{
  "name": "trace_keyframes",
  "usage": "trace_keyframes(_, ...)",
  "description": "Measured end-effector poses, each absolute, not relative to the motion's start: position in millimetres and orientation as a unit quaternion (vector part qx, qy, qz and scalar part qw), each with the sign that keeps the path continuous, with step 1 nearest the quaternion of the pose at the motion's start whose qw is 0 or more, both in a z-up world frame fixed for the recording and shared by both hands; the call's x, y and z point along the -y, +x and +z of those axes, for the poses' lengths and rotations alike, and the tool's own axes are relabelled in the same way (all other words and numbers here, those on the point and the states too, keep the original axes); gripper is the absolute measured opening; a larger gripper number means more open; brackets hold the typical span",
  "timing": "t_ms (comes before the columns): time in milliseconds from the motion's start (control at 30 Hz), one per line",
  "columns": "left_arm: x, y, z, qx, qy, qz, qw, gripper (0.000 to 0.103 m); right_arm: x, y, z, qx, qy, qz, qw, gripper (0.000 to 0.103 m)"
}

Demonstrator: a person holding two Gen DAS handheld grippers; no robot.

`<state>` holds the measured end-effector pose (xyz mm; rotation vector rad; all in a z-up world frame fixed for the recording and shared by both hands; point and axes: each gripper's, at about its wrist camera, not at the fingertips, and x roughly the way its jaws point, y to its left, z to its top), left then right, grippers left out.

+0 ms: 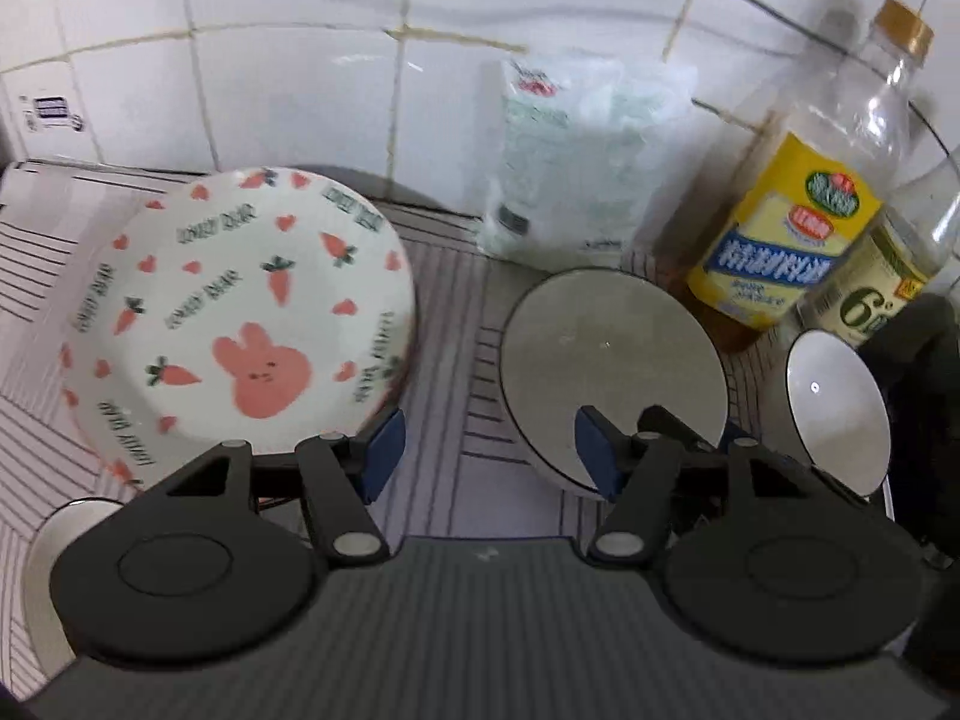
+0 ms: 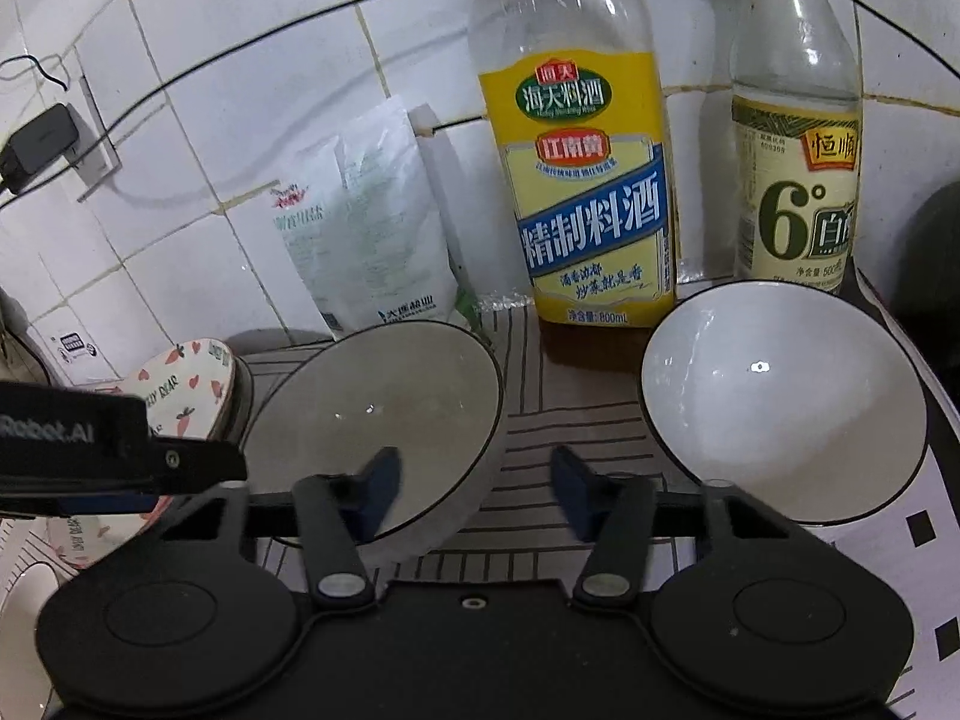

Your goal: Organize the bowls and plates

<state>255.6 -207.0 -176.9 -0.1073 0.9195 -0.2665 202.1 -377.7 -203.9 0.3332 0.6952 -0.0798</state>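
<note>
A white plate with pink rabbit and carrot print [image 1: 234, 324] lies at the left on the striped mat [image 1: 456, 312]; its edge also shows in the right wrist view [image 2: 198, 384]. A grey bowl [image 1: 612, 366] sits in the middle and a white bowl with a dark rim [image 1: 837, 408] at the right. In the right wrist view the grey bowl [image 2: 384, 420] is left and the white bowl [image 2: 780, 402] right. My left gripper [image 1: 489, 456] is open, between the plate and the grey bowl. My right gripper [image 2: 474, 489] is open, between the two bowls.
A white tiled wall [image 1: 288, 90] stands behind. A plastic pouch [image 2: 366, 240], a yellow-labelled cooking wine bottle [image 2: 588, 180] and a vinegar bottle [image 2: 792, 180] stand at the back. A charger [image 2: 39, 144] hangs on the wall at left. Another white dish [image 1: 42, 570] lies at lower left.
</note>
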Motion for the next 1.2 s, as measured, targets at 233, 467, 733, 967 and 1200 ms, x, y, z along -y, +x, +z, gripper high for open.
trace_keyframes(233,218.6,277.2,-199.0,-0.462,-0.058,-0.130,0.875,0.034,376.4,207.8,-208.4,-0.349,0.180,-0.052,0.918,0.025)
trace_keyframes(467,226.0,276.3,-201.5,-0.484,-0.038,-0.130,0.865,0.011,385.1,207.3,-205.3,-0.358,0.238,-0.061,0.901,0.017)
trace_keyframes(733,215.8,250.3,-183.1,-0.499,-0.017,-0.123,0.858,0.011,380.9,185.8,-187.8,-0.375,0.266,-0.046,0.887,0.017)
trace_keyframes(967,206.9,215.7,-161.0,-0.488,-0.002,-0.119,0.865,0.011,367.6,154.0,-173.9,-0.375,0.275,-0.031,0.885,0.017)
trace_keyframes(1200,192.4,177.7,-142.3,-0.483,0.021,-0.113,0.868,0.012,351.0,118.7,-150.8,-0.365,0.276,-0.014,0.889,0.018)
